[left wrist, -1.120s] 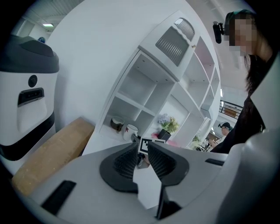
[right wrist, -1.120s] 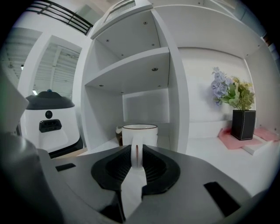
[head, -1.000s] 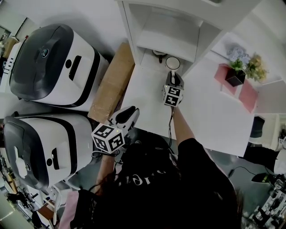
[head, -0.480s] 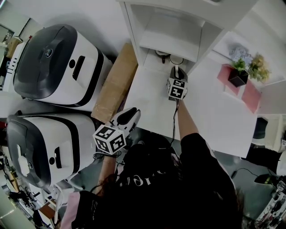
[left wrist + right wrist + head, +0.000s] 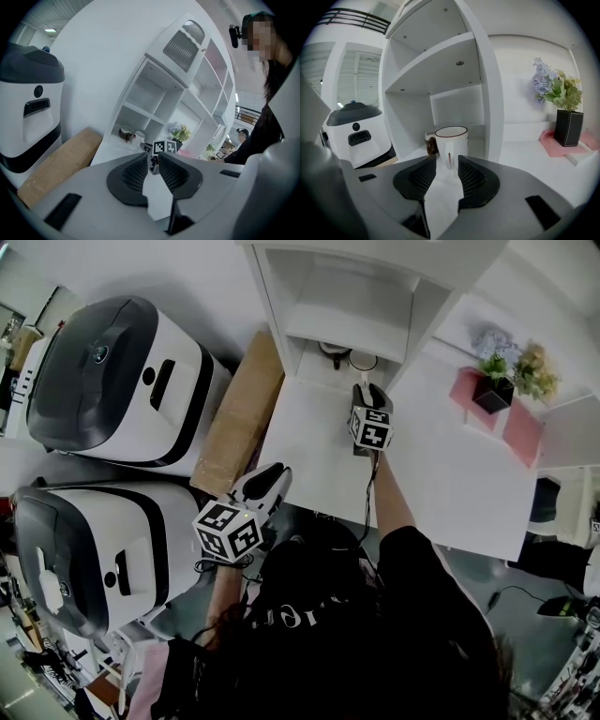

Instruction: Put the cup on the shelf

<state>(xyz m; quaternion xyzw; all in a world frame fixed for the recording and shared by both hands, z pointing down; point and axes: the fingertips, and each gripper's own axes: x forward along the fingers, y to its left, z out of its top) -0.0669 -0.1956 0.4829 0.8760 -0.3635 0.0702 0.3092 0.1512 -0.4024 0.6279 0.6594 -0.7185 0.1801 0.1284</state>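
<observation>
A white cup (image 5: pixel 451 136) with a dark rim stands upright on the floor of the white shelf's (image 5: pixel 487 93) bottom compartment, its handle turned toward me. My right gripper (image 5: pixel 447 161) is level with it; its jaws are opening, the handle sits between the tips and the pads stand off it. From the head view the cup (image 5: pixel 363 361) is just beyond the right gripper (image 5: pixel 364 390). My left gripper (image 5: pixel 272 474) hangs back off the table's front left corner, shut and empty; in its own view the left gripper (image 5: pixel 151 161) looks toward the cup (image 5: pixel 138 137).
A brown bowl-like cup (image 5: pixel 431 143) sits just left of the white cup in the same compartment. A cardboard slab (image 5: pixel 239 418) lies left of the table. Two white-and-grey machines (image 5: pixel 112 371) (image 5: pixel 84 540) stand farther left. A black flower pot (image 5: pixel 495 390) sits on a pink mat at the right.
My right gripper carried the cup forward into the bottom compartment, then its jaws spread away from the handle. The left gripper has stayed where it was.
</observation>
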